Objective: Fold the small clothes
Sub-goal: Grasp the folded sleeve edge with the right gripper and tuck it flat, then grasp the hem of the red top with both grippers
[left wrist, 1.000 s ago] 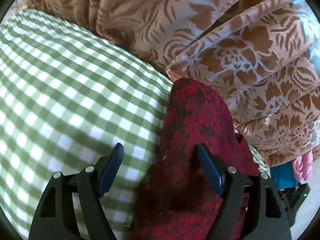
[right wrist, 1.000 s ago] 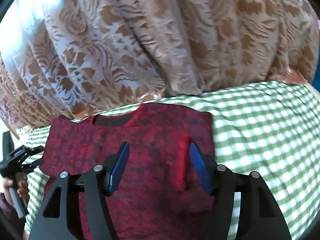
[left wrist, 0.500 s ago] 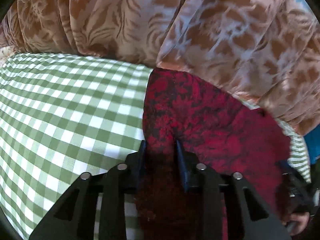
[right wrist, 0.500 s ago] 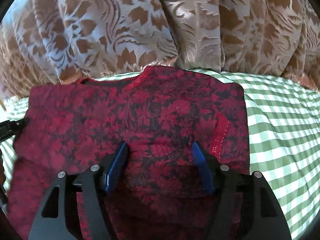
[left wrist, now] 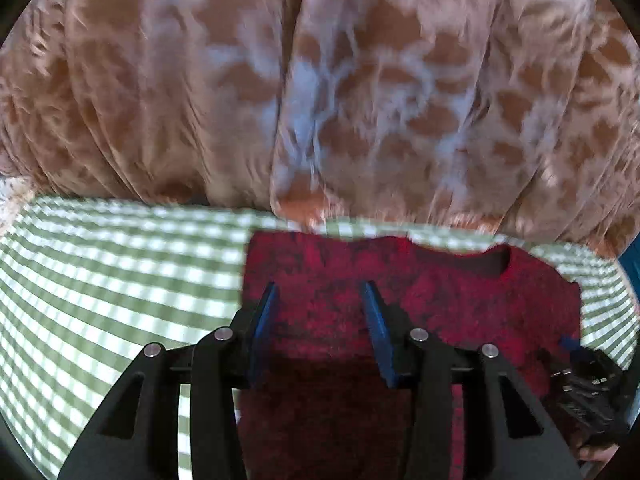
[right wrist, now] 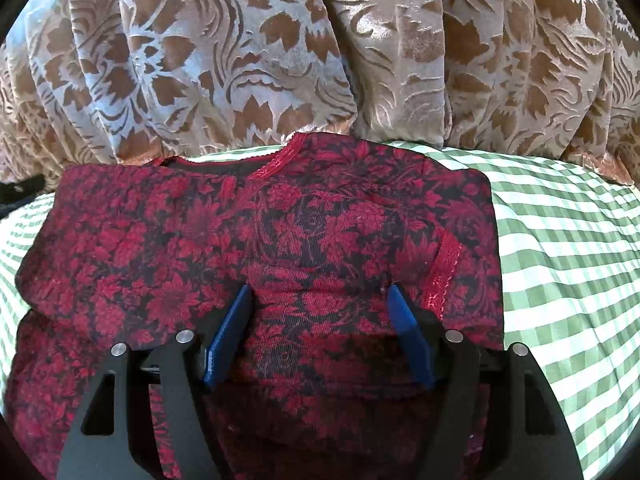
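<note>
Left wrist view: the left gripper point(left wrist: 320, 304) has its blue jaws partly spread over the left edge of the red floral top point(left wrist: 420, 312). They have just been opening a little after a pinch, and though cloth lies between them, the pads do not look pressed on it; the picture is blurred, so I would not swear to it. My guess is that the left hand has let go of the side it was carrying inward.

From the right wrist view, the right gripper point(right wrist: 320, 304) stands with jaws spread wide, which have just been opening further, over the middle of the garment near the folded-in sleeve with its bright red trim point(right wrist: 444, 276). The fabric bulges up between the pads but neither seems to bite it. It looks placed there to pin or smooth the cloth while the other side is handled.

Further out, the top lies flat on the green checked cloth point(right wrist: 560, 260), neckline point(right wrist: 224, 170) towards the brown patterned curtain point(right wrist: 280, 60) that hangs at the far edge. Both sides seem turned in, so a crosswise fold probably comes next.
</note>
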`<move>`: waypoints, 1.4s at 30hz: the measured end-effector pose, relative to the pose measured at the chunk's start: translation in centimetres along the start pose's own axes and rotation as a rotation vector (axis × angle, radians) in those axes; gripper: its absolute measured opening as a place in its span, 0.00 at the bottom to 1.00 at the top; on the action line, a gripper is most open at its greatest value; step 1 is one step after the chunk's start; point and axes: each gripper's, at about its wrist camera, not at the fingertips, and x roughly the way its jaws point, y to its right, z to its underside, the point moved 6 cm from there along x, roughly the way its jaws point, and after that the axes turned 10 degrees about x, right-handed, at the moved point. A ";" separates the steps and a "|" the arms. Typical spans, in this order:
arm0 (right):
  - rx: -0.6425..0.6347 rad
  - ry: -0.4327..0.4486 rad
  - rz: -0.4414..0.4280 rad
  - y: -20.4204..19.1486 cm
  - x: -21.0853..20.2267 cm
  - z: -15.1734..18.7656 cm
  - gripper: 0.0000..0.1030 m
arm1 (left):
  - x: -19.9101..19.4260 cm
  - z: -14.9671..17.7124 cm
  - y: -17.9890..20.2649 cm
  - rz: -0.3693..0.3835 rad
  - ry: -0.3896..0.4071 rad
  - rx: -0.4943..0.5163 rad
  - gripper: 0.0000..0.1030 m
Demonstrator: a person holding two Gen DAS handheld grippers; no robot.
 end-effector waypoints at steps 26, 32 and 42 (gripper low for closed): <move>-0.016 -0.006 0.003 -0.5 -3.0 1.3 0.96 | -13.8 7.7 0.1 -0.039 0.100 -0.040 0.64; 0.017 -0.055 -0.028 1.0 -7.1 4.7 0.96 | -16.7 10.4 -0.2 -0.047 0.097 -0.034 0.66; 0.099 -0.095 0.010 7.2 -13.1 10.1 0.96 | -18.3 16.5 -1.5 -0.052 0.039 -0.039 0.73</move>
